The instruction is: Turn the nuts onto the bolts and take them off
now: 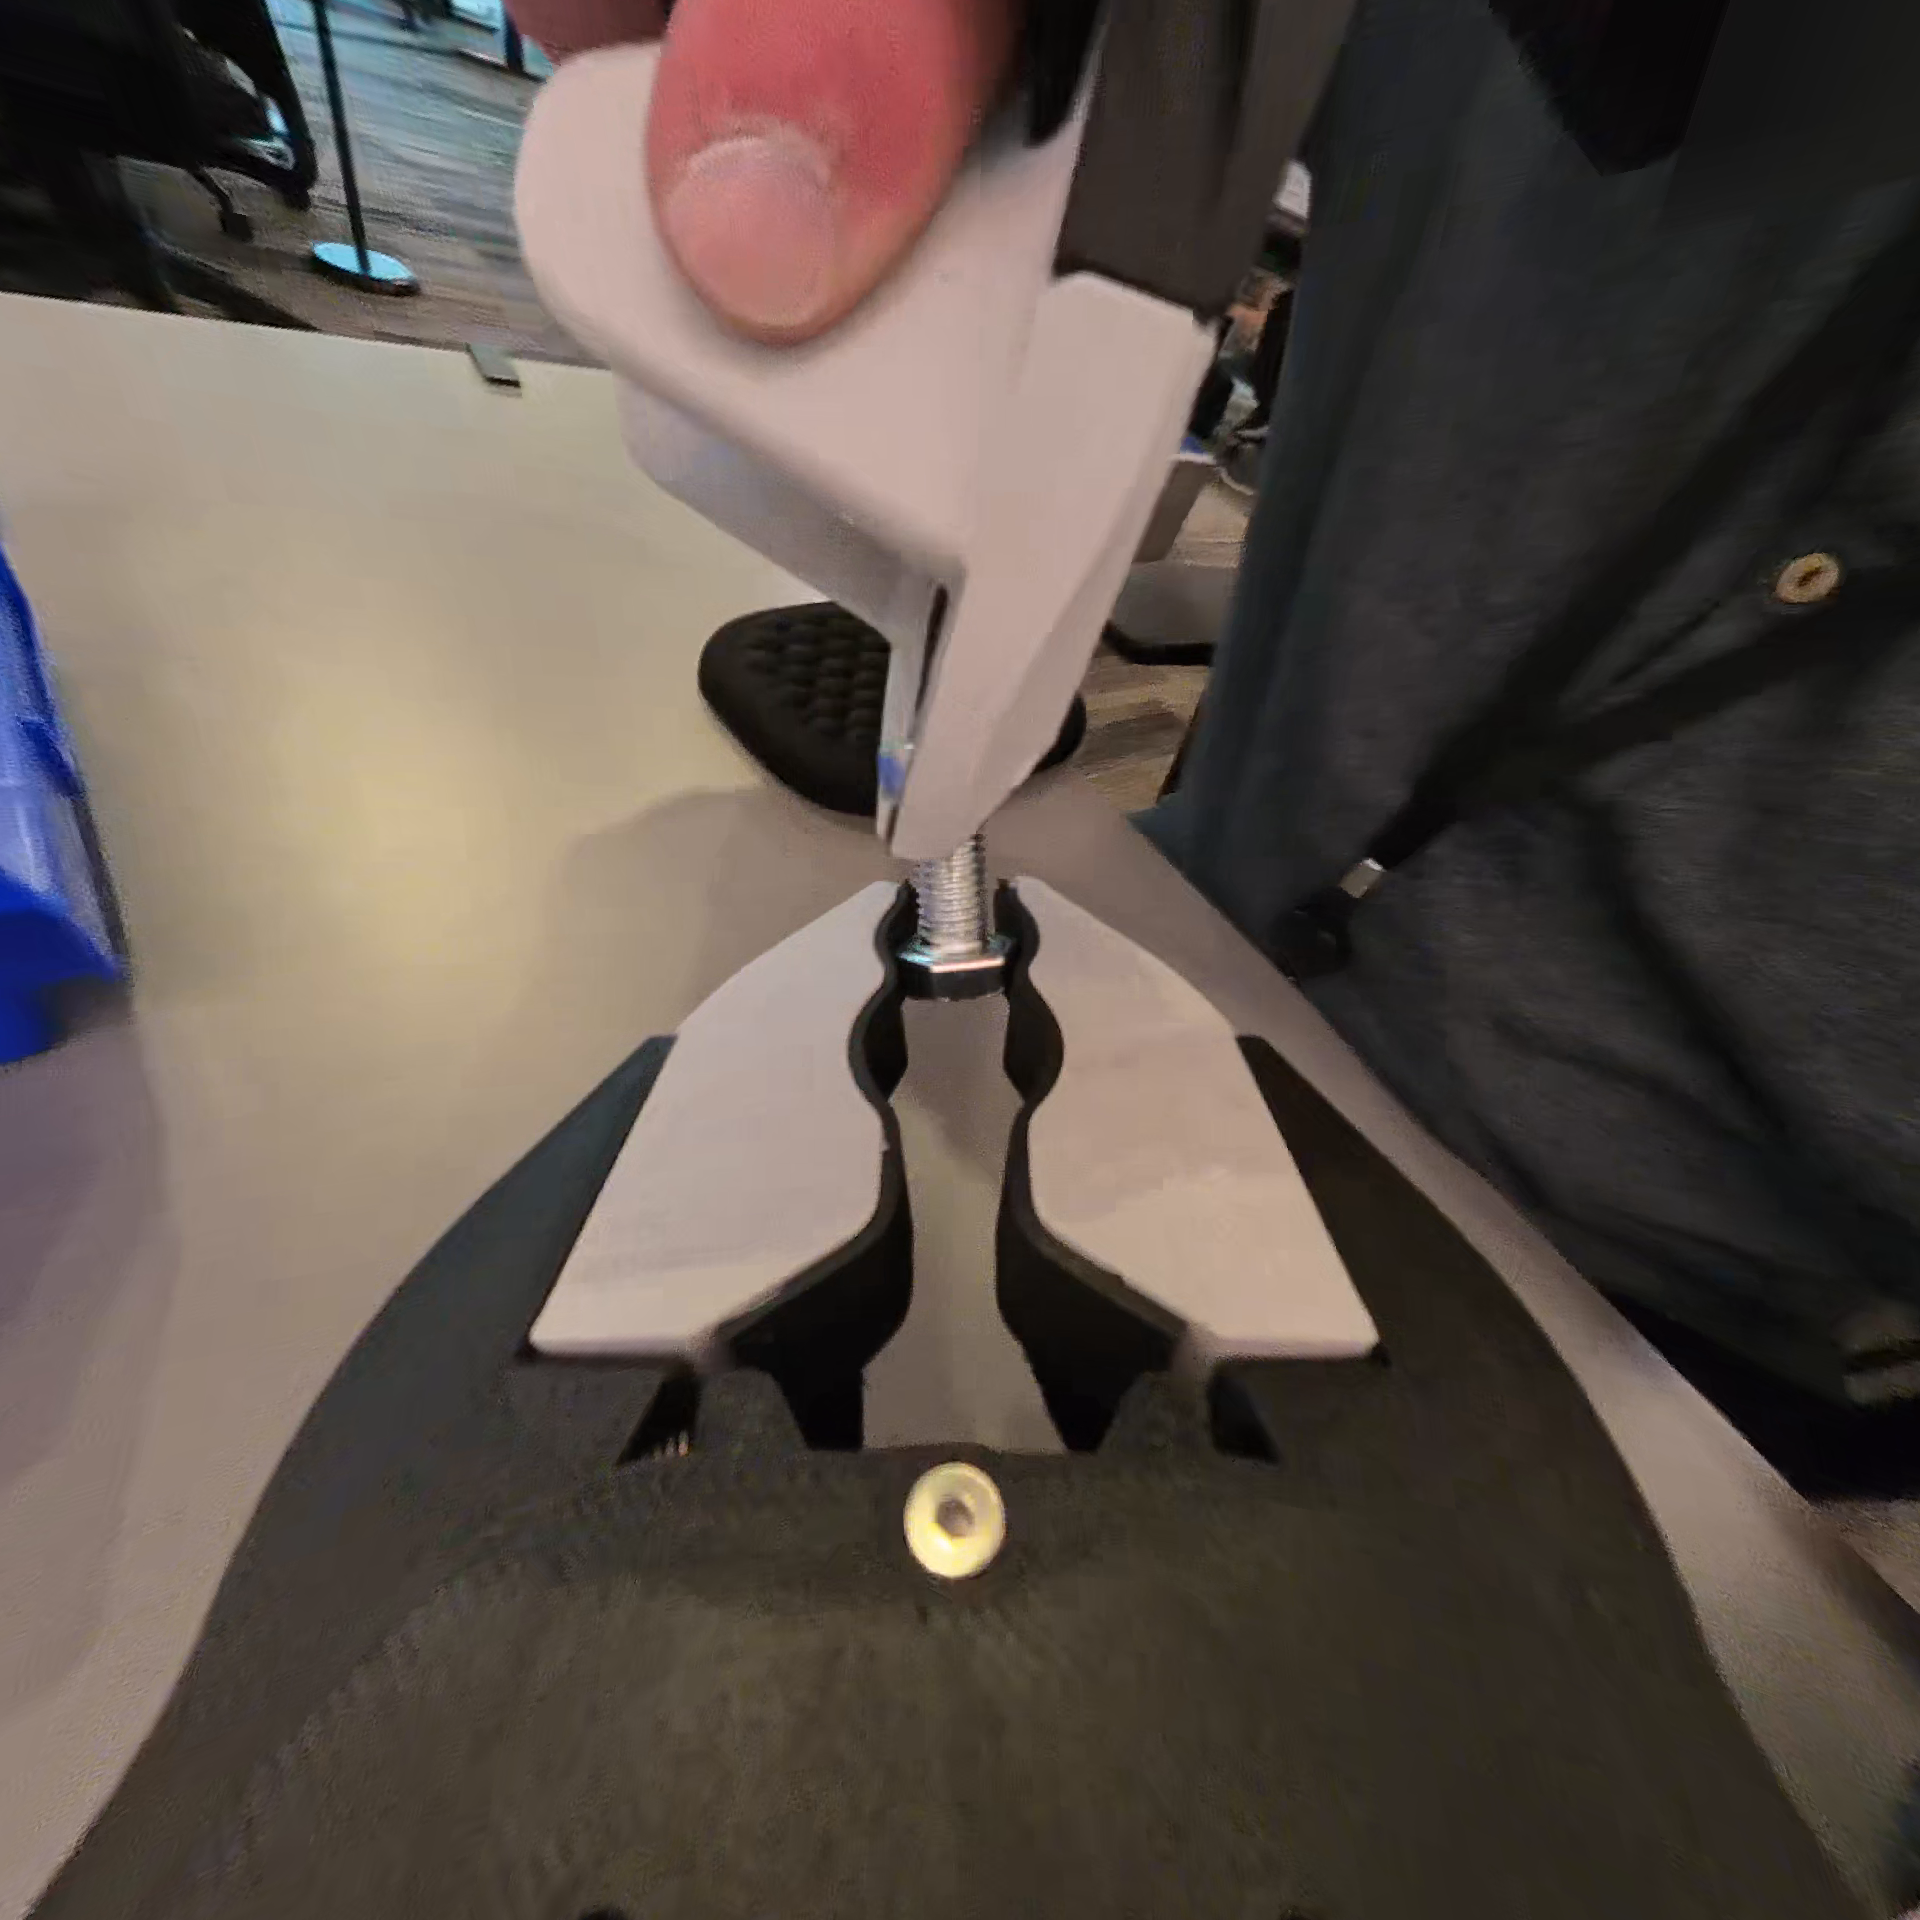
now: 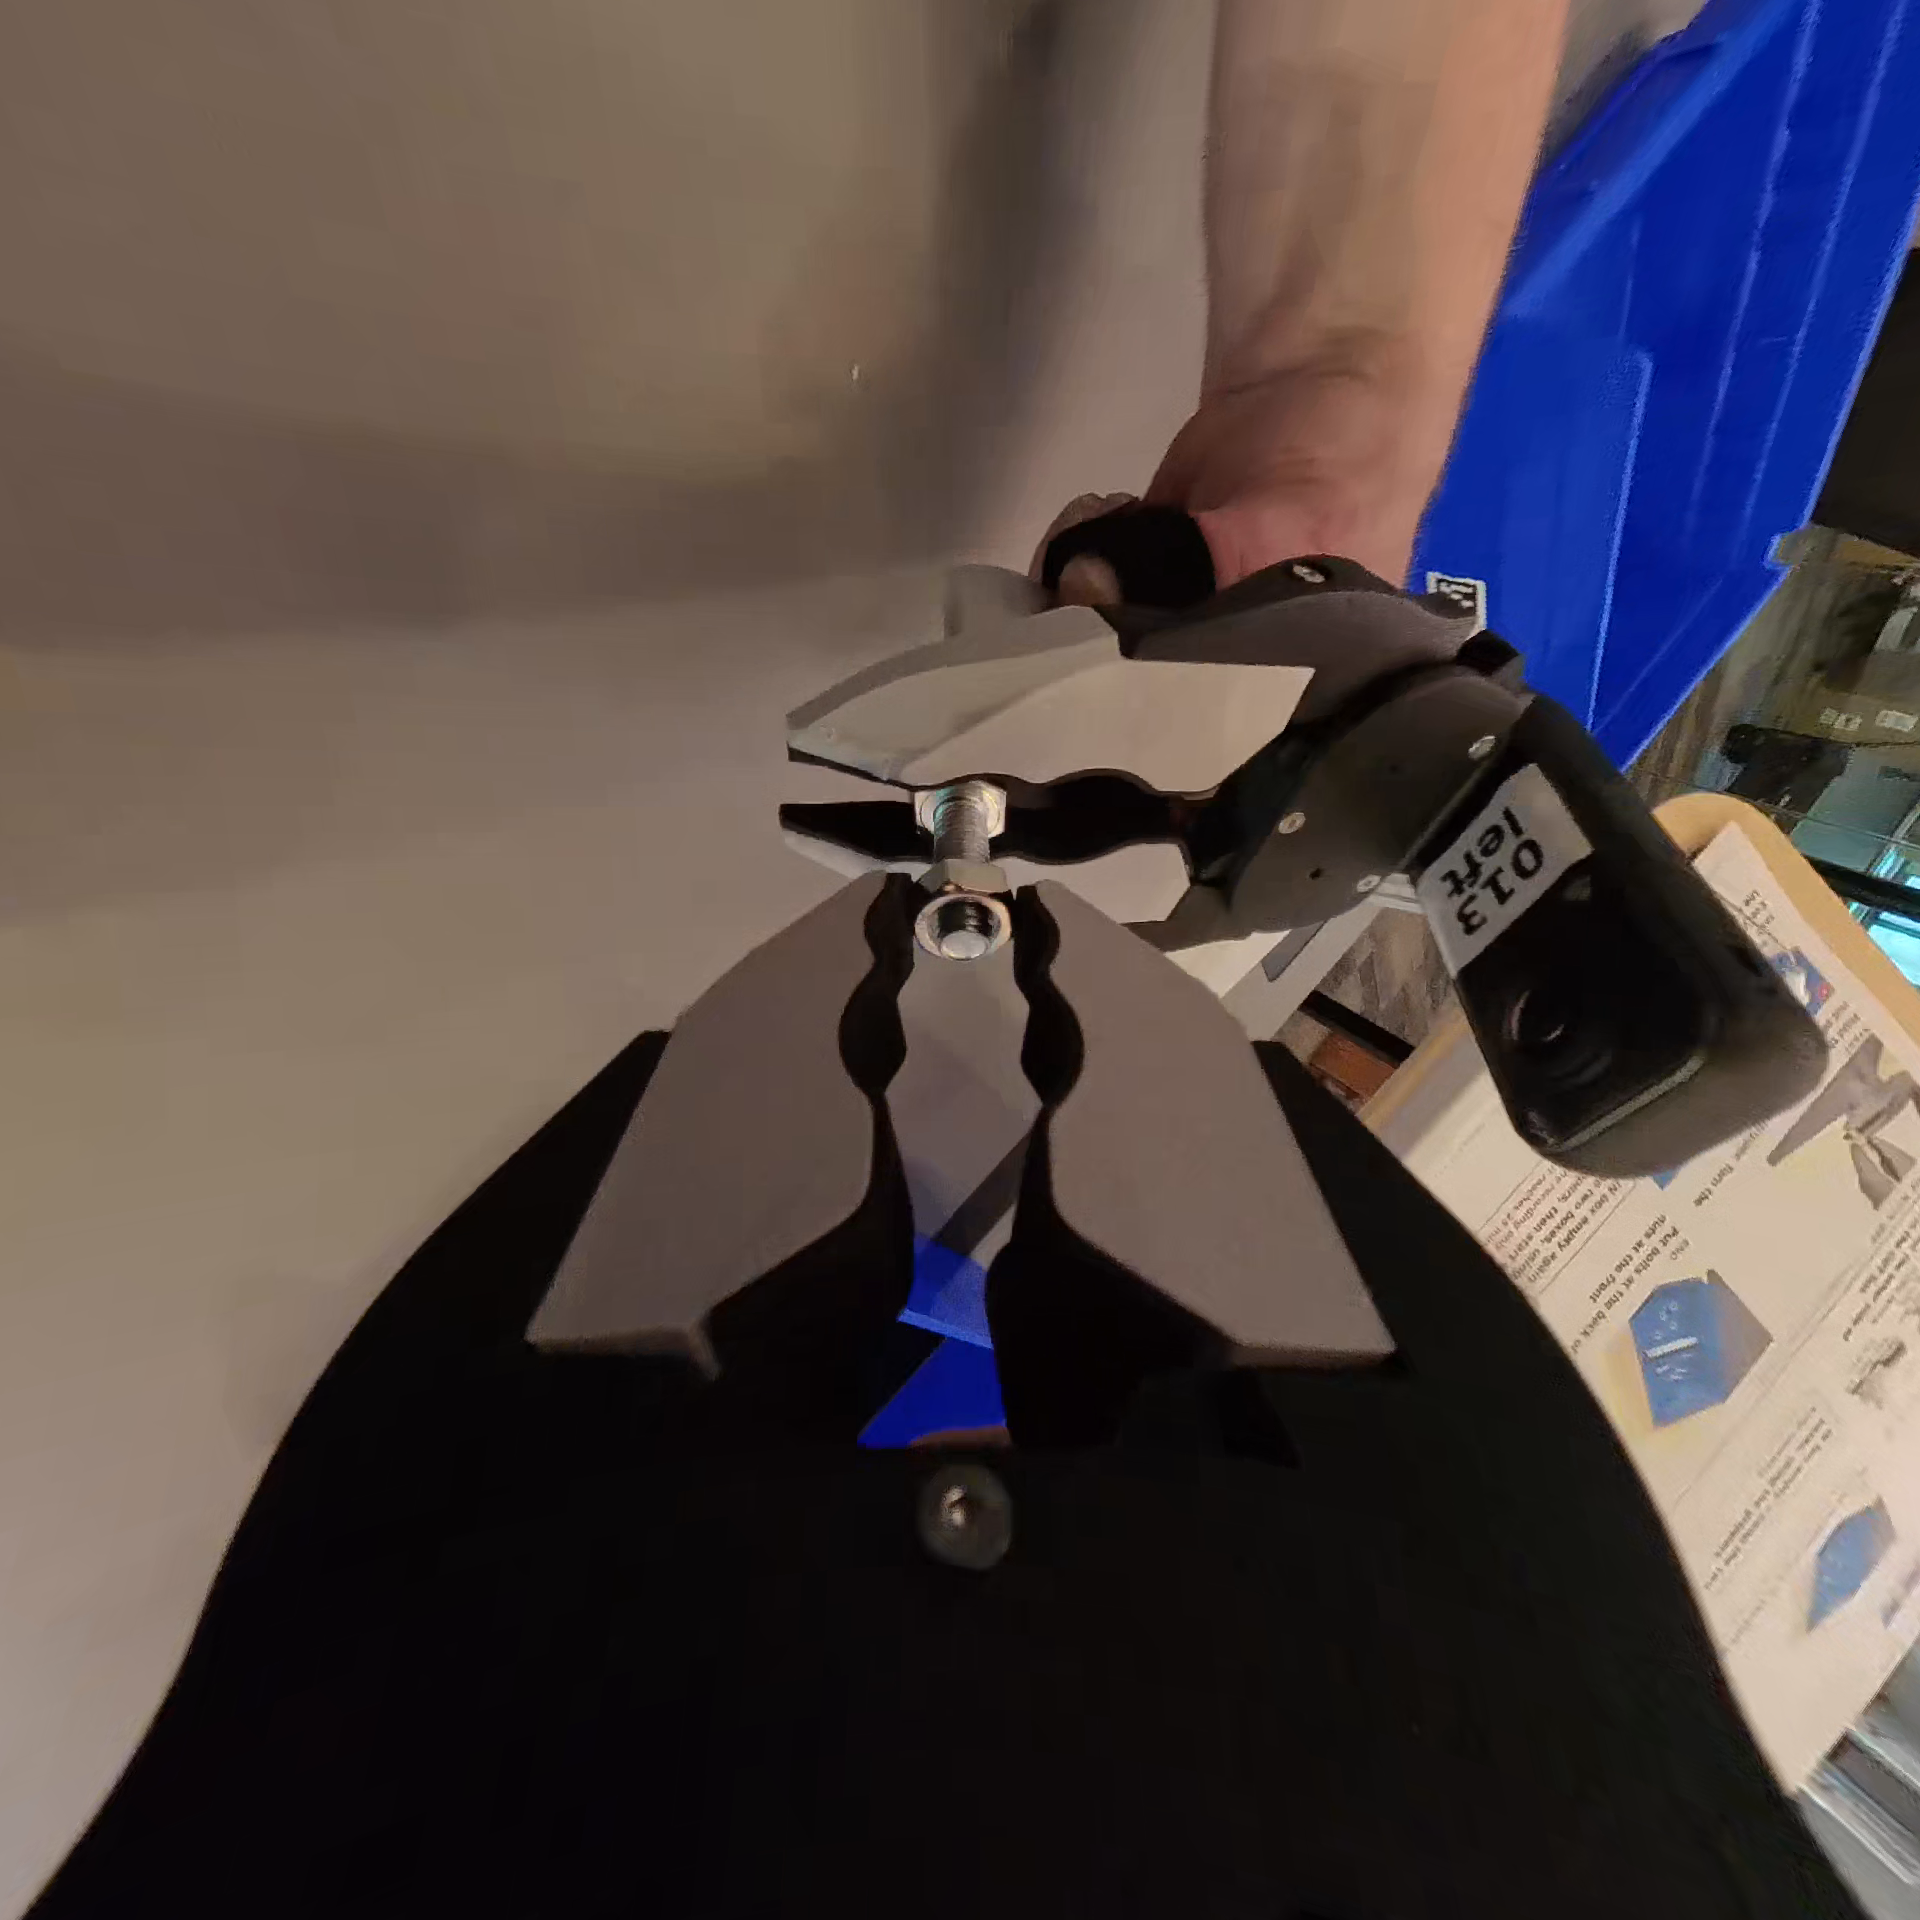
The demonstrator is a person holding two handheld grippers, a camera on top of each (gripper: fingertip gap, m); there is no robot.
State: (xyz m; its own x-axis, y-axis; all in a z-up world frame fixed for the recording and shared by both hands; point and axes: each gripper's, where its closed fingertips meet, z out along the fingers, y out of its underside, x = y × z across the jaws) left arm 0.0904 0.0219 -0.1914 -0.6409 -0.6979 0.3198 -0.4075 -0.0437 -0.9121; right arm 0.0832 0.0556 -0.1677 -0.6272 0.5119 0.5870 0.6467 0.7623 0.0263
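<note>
A silver bolt (image 1: 948, 896) is held between my two grippers above the white table (image 1: 364, 675). My left gripper (image 1: 951, 961) is shut on the bolt's hex head (image 1: 951, 968). The threaded shaft points away from it into the tips of my right gripper (image 1: 928, 831), which comes down from above with a thumb on it. In the right wrist view, my right gripper (image 2: 961, 920) is shut on the nut (image 2: 961, 928), which sits on the end of the bolt (image 2: 956, 844). The left gripper (image 2: 940, 810) lies crosswise beyond it, clamping the bolt head.
A blue bin stands at the left edge (image 1: 42, 831) and shows behind the left hand (image 2: 1662, 364). A printed instruction sheet on a board (image 2: 1714, 1351) lies to the right. The person's dark shirt (image 1: 1558, 727) is close on the right. A black mesh object (image 1: 800, 696) lies beyond the table edge.
</note>
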